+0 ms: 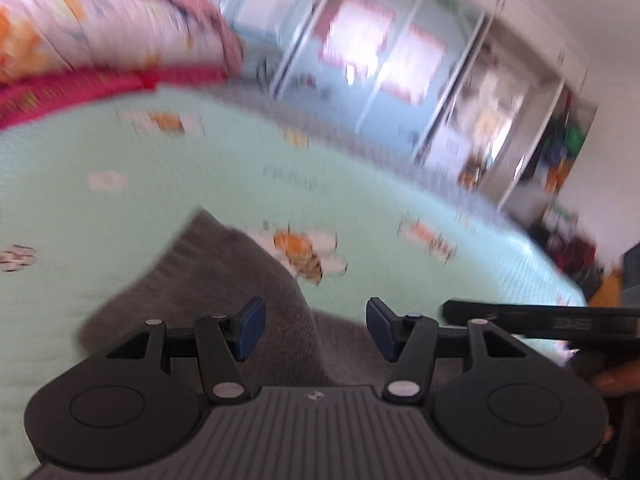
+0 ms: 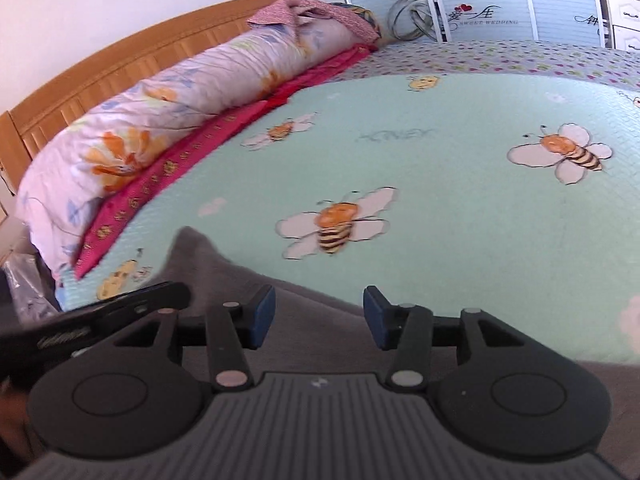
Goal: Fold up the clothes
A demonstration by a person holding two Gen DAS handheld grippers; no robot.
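Note:
A grey garment [image 1: 224,280] lies on the mint-green bee-print bedspread [image 1: 160,168], its near part under both grippers. My left gripper [image 1: 316,328] is open and empty just above the cloth; this view is blurred. The right gripper's body [image 1: 540,320] shows at the lower right edge of the left wrist view. In the right wrist view the grey garment [image 2: 312,320] spreads below my right gripper [image 2: 319,317], which is open and empty over it. The left gripper's body [image 2: 92,320] shows at that view's left edge.
A long floral bolster [image 2: 160,112] and a magenta cloth strip [image 2: 192,152] lie along the wooden headboard [image 2: 140,48]. The bedspread [image 2: 440,140] stretches ahead. Wardrobe doors [image 1: 380,60] stand beyond the bed. A heart-print sheet [image 2: 500,56] covers the far edge.

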